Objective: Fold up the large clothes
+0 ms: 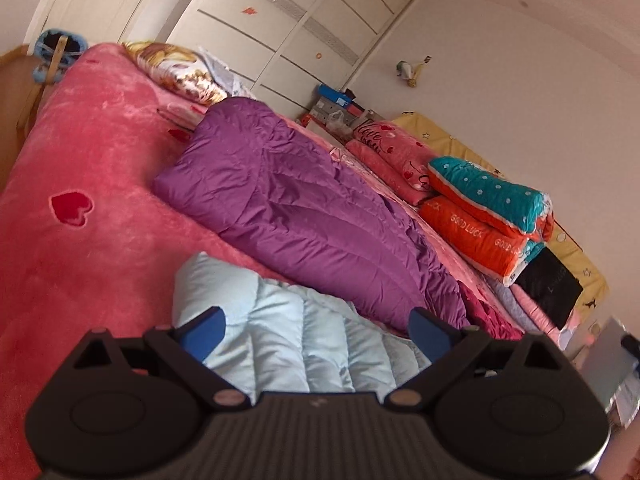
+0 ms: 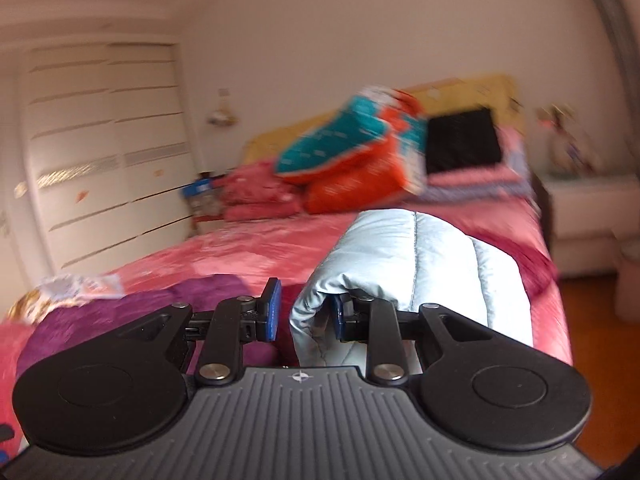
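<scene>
Jacket (image 2: 420, 264), pale blue, quilted, puffy, folded edge beside right hand-held gripper (image 2: 306, 312)

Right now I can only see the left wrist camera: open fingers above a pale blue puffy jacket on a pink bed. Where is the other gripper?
Observer: The right gripper is at the same pale blue jacket; a rolled edge of it drapes over one finger.
Visitor: Is it squeezing the jacket?
Observer: It is not clamped. The jaws stand apart, with a thin gap between the fabric and the other blue pad.
Visitor: What lies past the bed on that side?
Observer: A white bedside table, with wooden floor below it.
</scene>
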`<control>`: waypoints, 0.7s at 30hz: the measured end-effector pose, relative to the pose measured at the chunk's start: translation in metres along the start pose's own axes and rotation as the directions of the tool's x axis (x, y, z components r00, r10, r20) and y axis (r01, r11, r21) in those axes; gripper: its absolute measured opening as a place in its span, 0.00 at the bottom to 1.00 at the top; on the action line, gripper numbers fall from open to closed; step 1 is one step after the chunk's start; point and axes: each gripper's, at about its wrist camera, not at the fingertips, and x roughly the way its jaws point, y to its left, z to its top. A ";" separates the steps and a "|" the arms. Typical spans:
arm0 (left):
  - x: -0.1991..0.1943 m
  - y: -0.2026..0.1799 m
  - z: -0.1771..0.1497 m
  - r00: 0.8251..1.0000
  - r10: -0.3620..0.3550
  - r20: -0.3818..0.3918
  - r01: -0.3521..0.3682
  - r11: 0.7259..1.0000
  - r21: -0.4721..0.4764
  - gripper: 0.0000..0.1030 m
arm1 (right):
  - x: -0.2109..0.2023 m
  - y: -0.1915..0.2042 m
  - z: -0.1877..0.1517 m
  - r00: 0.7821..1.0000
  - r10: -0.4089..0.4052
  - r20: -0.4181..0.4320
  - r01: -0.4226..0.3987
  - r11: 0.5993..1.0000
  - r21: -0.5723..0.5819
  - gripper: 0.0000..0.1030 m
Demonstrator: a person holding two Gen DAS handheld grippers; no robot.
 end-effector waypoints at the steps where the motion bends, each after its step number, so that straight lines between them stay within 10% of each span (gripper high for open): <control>1: 0.000 0.002 0.001 1.000 -0.005 -0.004 0.005 1.000 -0.013 0.95 | 0.004 0.019 -0.001 0.999 0.035 0.005 -0.034 0.998 -0.055 0.32; 9: -0.003 0.036 0.015 0.998 -0.059 -0.009 0.056 0.981 -0.187 0.95 | 0.017 0.134 -0.059 0.948 0.299 -0.107 -0.318 0.891 -0.325 0.31; 16: -0.004 0.059 0.022 0.997 -0.076 -0.010 0.070 0.954 -0.293 0.95 | 0.019 0.185 -0.140 0.880 0.323 -0.347 -0.460 0.761 -0.458 0.30; 21: -0.003 0.061 0.024 0.995 -0.101 -0.003 0.096 0.950 -0.298 0.95 | 0.016 0.192 -0.147 0.861 0.328 -0.389 -0.491 0.734 -0.468 0.59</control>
